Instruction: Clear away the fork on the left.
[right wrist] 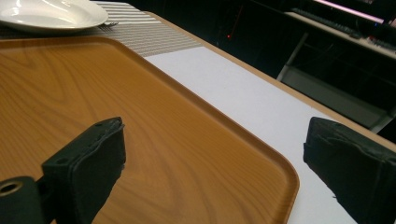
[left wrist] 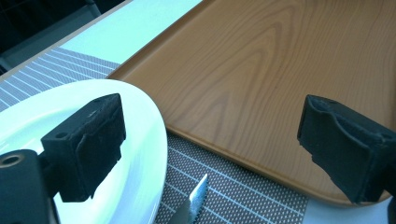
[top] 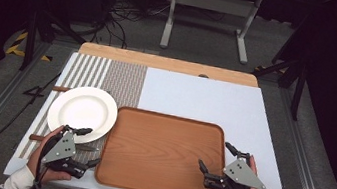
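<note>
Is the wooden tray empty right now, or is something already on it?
Empty. The wooden tray shows bare wood grain across its whole surface; the white plate sits beside it on the striped placemat.

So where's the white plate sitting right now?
In the high view the white plate sits on the striped placemat at the table's left, just left of the wooden tray and right ahead of the left gripper.

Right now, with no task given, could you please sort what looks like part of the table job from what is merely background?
Likely in play (a guess):
wooden tray
white plate
knife
striped placemat
left gripper, jaws open
right gripper, jaws open

Just lying about:
cables on the floor
white table frame behind
</note>
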The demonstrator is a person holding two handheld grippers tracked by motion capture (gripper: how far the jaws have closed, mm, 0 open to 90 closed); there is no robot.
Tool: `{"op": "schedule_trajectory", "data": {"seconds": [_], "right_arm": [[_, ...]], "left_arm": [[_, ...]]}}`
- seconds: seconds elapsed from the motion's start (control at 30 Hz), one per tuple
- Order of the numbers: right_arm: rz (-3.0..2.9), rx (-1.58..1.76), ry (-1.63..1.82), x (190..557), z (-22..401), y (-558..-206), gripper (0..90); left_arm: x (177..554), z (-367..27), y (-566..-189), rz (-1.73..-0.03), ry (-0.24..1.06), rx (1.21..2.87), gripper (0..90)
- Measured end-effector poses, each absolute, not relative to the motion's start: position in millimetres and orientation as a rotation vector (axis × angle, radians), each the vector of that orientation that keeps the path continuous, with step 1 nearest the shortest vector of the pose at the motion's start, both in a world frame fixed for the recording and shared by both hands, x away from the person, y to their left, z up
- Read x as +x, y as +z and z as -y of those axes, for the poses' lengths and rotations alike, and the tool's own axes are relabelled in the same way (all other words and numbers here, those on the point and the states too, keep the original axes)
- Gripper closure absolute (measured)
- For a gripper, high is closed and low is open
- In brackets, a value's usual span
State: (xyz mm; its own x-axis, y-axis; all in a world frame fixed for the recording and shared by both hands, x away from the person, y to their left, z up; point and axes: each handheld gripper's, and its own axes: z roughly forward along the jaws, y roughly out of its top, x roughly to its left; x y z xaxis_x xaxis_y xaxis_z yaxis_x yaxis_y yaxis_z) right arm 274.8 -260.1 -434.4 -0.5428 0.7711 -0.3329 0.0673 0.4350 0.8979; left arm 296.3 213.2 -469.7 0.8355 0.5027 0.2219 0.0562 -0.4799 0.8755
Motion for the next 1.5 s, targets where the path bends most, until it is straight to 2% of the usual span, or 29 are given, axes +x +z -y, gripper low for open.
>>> {"op": "schedule_trajectory", "data": {"seconds": [0.33,0.53,0.87,1.0,1.5], "right_arm": [[-1.887,0.693,1.158,276,257,-433,6.3],[-1.888,0.672,1.136,282,254,-434,6.5],[-1.869,0.676,1.164,282,256,-432,6.6],[-1.868,0.676,1.160,282,256,-432,6.6],[-1.865,0.690,1.166,282,259,-432,6.6]], "left_arm": [[291,-219,-473,-0.425,0.530,2.026,8.7],[287,-222,-473,-0.458,0.566,2.036,7.6],[288,-231,-469,-0.478,0.592,2.018,10.5],[289,-233,-466,-0.466,0.594,2.015,14.6],[294,-249,-454,-0.512,0.622,1.984,8.0]]}}
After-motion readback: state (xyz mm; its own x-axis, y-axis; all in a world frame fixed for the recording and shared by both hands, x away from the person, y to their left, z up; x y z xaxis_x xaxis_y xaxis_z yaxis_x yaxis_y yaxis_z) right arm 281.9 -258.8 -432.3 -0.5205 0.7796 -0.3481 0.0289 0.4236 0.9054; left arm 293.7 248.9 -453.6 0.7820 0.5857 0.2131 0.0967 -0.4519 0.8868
